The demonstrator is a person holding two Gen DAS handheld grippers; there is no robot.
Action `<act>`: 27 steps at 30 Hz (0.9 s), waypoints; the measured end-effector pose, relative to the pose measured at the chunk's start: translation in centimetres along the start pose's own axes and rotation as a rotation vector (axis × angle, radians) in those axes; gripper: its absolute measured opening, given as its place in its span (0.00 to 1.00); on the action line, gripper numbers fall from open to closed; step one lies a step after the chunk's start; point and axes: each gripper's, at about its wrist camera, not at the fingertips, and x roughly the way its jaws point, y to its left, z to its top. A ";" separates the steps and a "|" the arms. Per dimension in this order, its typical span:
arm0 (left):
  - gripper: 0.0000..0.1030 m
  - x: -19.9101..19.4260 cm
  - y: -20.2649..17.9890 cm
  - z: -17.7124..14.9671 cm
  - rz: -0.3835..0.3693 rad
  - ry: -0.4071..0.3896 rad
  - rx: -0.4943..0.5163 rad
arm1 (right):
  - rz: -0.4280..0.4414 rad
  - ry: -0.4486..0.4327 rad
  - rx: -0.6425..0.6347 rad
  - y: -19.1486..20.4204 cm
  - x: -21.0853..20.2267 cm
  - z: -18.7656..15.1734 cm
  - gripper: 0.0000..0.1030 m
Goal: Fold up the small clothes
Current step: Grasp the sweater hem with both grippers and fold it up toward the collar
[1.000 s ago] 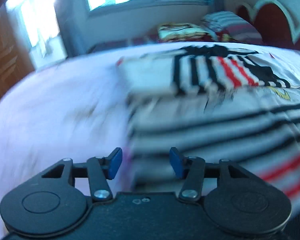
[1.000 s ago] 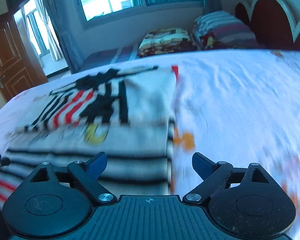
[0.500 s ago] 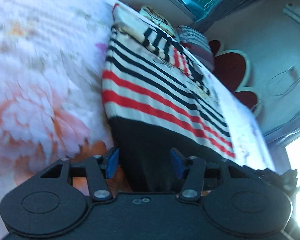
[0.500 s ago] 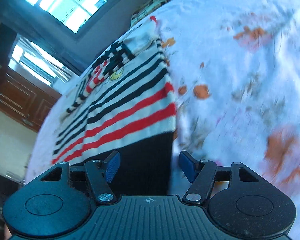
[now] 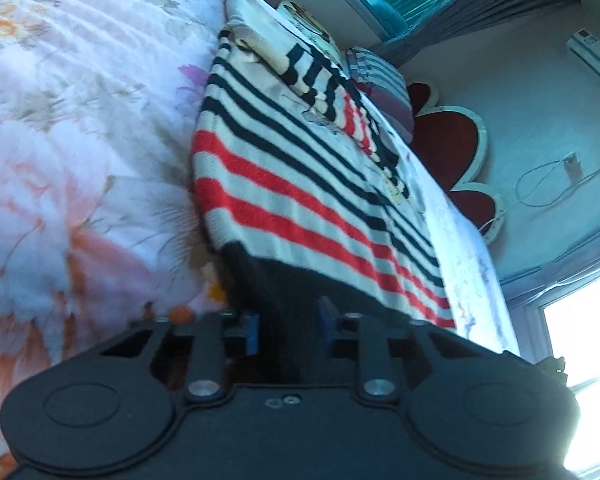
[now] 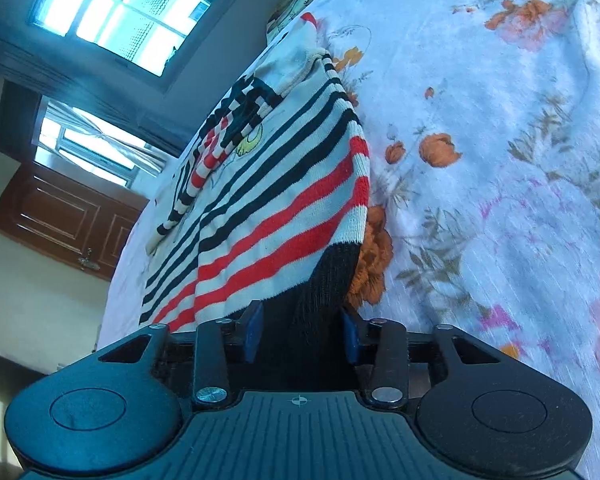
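Note:
A knit sweater [image 5: 300, 208] with black and red stripes on white lies flat on the flowered bedsheet [image 5: 60, 120], its sleeves folded over the chest. Its black hem is the nearest part in both views. My left gripper [image 5: 288, 326] is at the hem's left corner, jaws closing, the blue pads pressed on the bunched black rib. My right gripper [image 6: 302, 328] is at the right corner of the sweater [image 6: 284, 216]. Its jaws are closing too, with the black hem between the pads and a little room still at the sides.
Bare bedsheet [image 6: 500, 160] stretches to the right of the sweater and also to its left. Pillows [image 5: 380, 76] and a red headboard [image 5: 452, 148] are at the far end. A wooden door [image 6: 60, 220] and windows [image 6: 120, 12] line the room's wall.
Both grippers rolled and dropped from over the sweater to its black hem. Both pairs of jaws narrowed around the hem's corners, the left pair much more than the right.

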 end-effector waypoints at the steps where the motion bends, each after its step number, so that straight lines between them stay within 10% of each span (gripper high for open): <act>1: 0.20 -0.2 0.0 -0.4 -0.005 -0.004 0.002 | 0.003 0.001 0.001 -0.1 -0.3 -0.2 0.38; 9: 0.19 -0.4 0.0 -0.6 0.002 -0.025 0.014 | -0.067 -0.047 -0.062 0.8 -0.9 0.3 0.29; 12: 0.19 -0.4 -0.1 -0.3 0.014 -0.035 0.035 | -0.113 -0.130 -0.062 0.6 -1.6 1.6 0.45; 21: 0.22 0.3 0.1 0.3 -0.004 -0.047 0.007 | -0.035 -0.036 -0.015 -0.7 0.1 2.6 0.45; 27: 0.18 0.0 0.4 -0.5 -0.032 -0.033 0.019 | -0.012 0.046 -0.089 -0.1 -0.1 -0.5 0.17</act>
